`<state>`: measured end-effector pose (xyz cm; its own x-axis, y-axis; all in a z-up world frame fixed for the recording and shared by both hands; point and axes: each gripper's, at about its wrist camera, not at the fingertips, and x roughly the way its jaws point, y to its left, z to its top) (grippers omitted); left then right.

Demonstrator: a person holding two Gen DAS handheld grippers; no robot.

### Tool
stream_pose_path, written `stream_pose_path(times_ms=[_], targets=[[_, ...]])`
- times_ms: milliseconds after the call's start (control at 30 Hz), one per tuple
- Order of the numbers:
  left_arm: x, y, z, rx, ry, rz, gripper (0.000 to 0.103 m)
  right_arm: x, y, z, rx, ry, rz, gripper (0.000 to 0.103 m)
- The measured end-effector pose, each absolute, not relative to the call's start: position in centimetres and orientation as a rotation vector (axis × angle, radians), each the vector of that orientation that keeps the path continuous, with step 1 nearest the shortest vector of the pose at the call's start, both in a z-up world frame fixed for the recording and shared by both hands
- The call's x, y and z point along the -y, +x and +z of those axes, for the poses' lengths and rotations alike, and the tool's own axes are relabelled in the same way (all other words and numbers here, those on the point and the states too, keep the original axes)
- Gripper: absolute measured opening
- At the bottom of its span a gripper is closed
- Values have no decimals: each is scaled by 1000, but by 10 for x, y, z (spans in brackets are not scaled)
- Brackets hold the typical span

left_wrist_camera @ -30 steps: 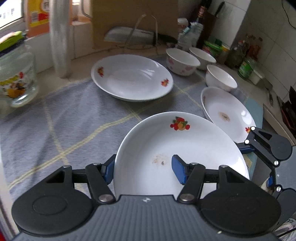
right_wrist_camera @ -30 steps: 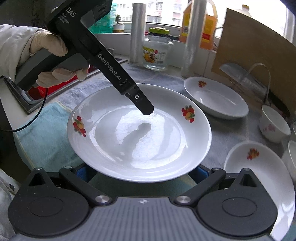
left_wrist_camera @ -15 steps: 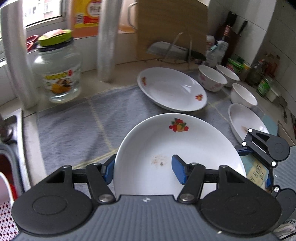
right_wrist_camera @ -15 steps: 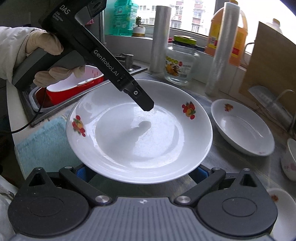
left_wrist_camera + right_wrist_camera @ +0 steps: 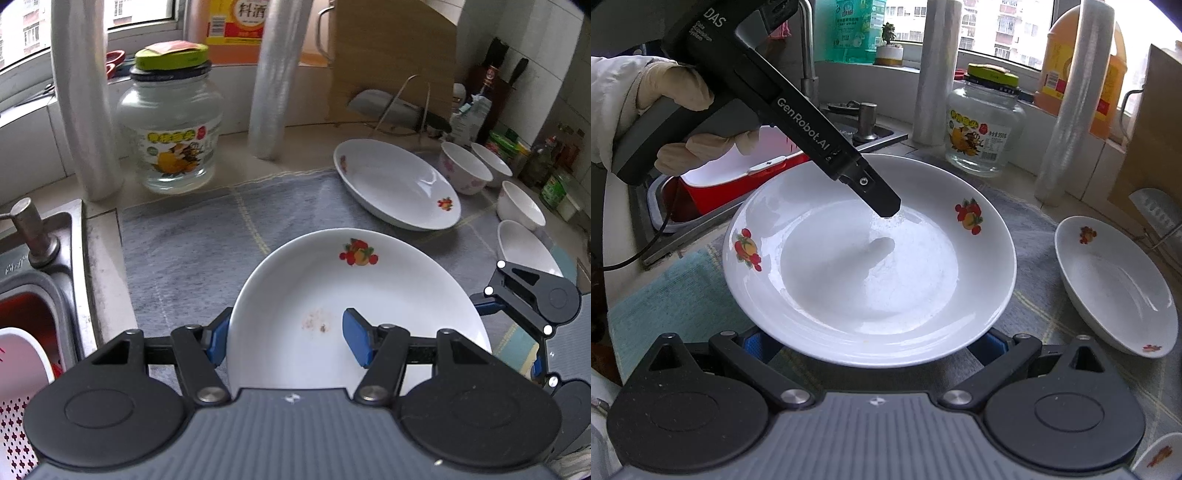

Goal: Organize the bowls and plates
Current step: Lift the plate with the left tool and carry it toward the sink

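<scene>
My left gripper (image 5: 288,341) is shut on the rim of a white plate with a fruit print (image 5: 354,295), one finger above it and one below, and holds it above the grey mat. The same plate (image 5: 868,258) fills the right wrist view with the left gripper's upper finger (image 5: 871,188) resting in it. My right gripper (image 5: 871,347) sits wide open under the plate's near edge, its blue pads mostly hidden. A second deep plate (image 5: 395,184) lies on the mat. Three bowls (image 5: 465,168) stand beyond it, and another plate (image 5: 524,247) lies at the right.
A glass jar (image 5: 170,122) and two rolls of film (image 5: 273,77) stand by the window wall. A sink with a red and white basin (image 5: 22,354) lies at the left. A knife rack and cutting board (image 5: 391,62) stand behind the plates. A teal cloth (image 5: 665,291) lies at the counter's front.
Both grippers have swung left with the plate, toward the sink. The jar and sink have come into view, and the bowls and other plates have slid to the right.
</scene>
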<state>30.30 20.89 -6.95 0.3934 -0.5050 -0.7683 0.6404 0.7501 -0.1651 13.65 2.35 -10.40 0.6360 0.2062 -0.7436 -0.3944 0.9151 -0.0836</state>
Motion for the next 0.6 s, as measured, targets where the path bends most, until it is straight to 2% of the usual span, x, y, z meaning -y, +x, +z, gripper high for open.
stream_pose_path(times_ms=[600], targets=[[-216, 319, -86, -936, 161, -702, 61, -28, 155, -117, -844, -251, 347, 103]])
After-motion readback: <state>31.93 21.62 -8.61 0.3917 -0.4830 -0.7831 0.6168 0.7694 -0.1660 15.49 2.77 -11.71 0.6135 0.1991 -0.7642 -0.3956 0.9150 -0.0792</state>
